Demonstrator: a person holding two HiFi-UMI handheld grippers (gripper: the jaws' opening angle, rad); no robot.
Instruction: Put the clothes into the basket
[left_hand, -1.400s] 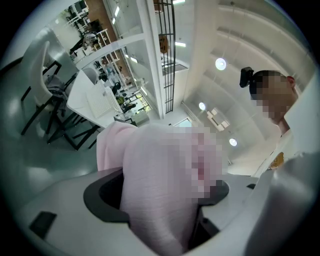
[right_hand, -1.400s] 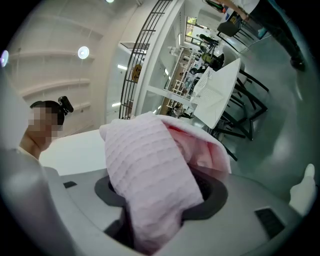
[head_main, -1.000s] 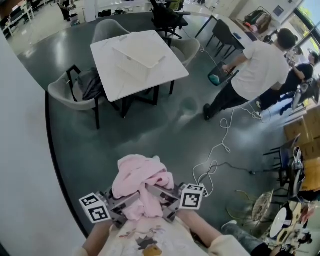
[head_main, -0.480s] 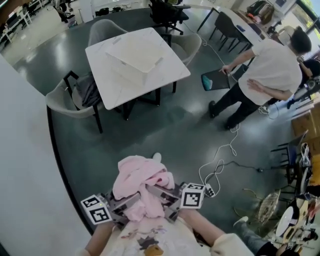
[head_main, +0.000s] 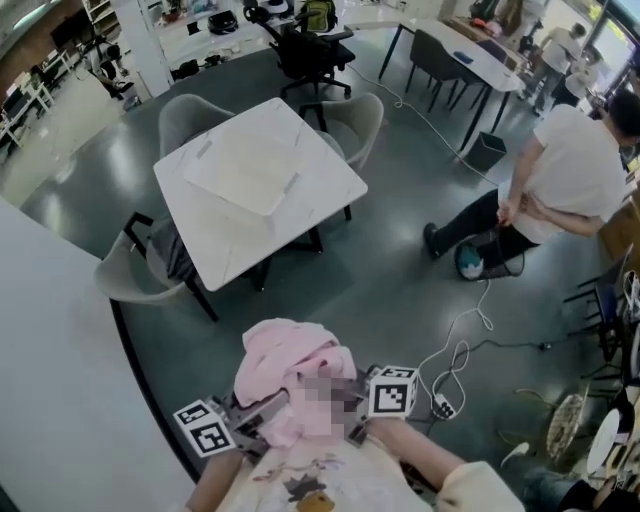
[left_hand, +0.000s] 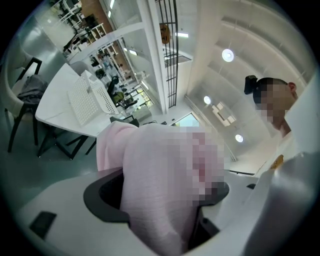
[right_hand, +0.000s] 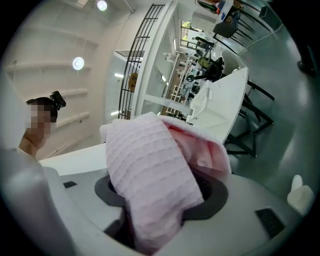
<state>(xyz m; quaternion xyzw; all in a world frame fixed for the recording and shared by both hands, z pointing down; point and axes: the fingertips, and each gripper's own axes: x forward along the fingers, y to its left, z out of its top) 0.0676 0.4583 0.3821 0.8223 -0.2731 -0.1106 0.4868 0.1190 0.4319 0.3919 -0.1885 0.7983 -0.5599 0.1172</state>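
Pink waffle-knit clothes (head_main: 290, 375) sit bunched between the two tongs, close in front of the person's chest. The left gripper (left_hand: 160, 200) has its jaws closed on a thick fold of the cloth, so they stand fairly wide. The right gripper (right_hand: 155, 200) clamps another fold of the same bundle in the same way. The white basket (head_main: 245, 175) lies on the white table (head_main: 300, 215), well apart from the bundle, far and a little to the left.

The step in hand looks like carrying the load to the table. To do it well, keep both grips firm and the tongs close together, so that the loose top of the bundle does not slide off. Walk to the near edge of the table between the grey chair (head_main: 130, 280) at the left, which has dark cloth (head_main: 175, 255) on its seat, and the white cable (head_main: 455, 345) on the floor at the right. A foot in that cable is the main risk. At the table, raise the bundle above the basket's rim, bring it over the middle, and only then open both tongs together. Which way the basket's mouth faces is not clear from these views, so check that on arrival.
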